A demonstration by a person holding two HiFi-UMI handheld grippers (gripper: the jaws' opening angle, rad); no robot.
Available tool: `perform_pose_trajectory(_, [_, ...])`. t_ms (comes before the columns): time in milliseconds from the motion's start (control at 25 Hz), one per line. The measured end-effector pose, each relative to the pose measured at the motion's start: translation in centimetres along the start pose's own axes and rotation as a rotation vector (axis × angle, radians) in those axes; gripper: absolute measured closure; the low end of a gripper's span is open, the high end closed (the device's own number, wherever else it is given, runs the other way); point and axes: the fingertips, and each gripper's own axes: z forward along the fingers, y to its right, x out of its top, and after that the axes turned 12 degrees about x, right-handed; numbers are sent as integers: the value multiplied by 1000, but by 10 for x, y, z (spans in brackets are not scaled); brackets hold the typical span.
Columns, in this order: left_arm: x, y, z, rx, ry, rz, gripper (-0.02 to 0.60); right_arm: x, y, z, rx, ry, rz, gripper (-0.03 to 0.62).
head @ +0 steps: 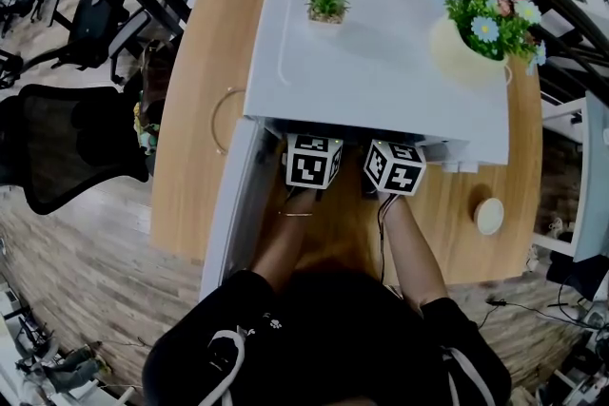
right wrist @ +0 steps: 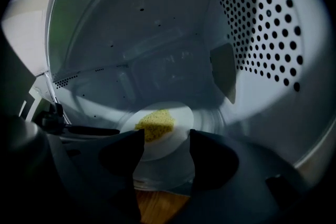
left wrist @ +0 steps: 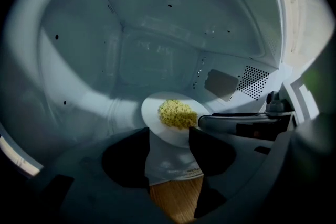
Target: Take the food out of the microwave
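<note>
A white plate (left wrist: 157, 122) with a mound of yellow food (left wrist: 177, 114) lies on the floor of the white microwave (head: 381, 62). Both grippers reach into the open cavity. My left gripper (left wrist: 169, 157) is open, and the plate's near rim lies just beyond its tips. My right gripper (right wrist: 163, 157) is open too, with the plate (right wrist: 176, 134) and the food (right wrist: 155, 124) close ahead of its jaws. In the head view only the two marker cubes show, the left cube (head: 313, 161) and the right cube (head: 394, 166); the jaws are hidden inside.
The microwave door (head: 231, 204) hangs open to the left. A small potted plant (head: 327, 1) and a vase of flowers (head: 481, 33) stand on top. A small white round thing (head: 489, 215) lies on the wooden table (head: 195, 109). Black chairs (head: 67, 147) stand at the left.
</note>
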Motion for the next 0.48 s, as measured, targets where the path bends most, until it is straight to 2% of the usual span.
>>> perform_pose_trajectory(480, [-3, 1, -5, -15, -15, -3, 367, -3, -4, -4, 14, 15, 62, 336])
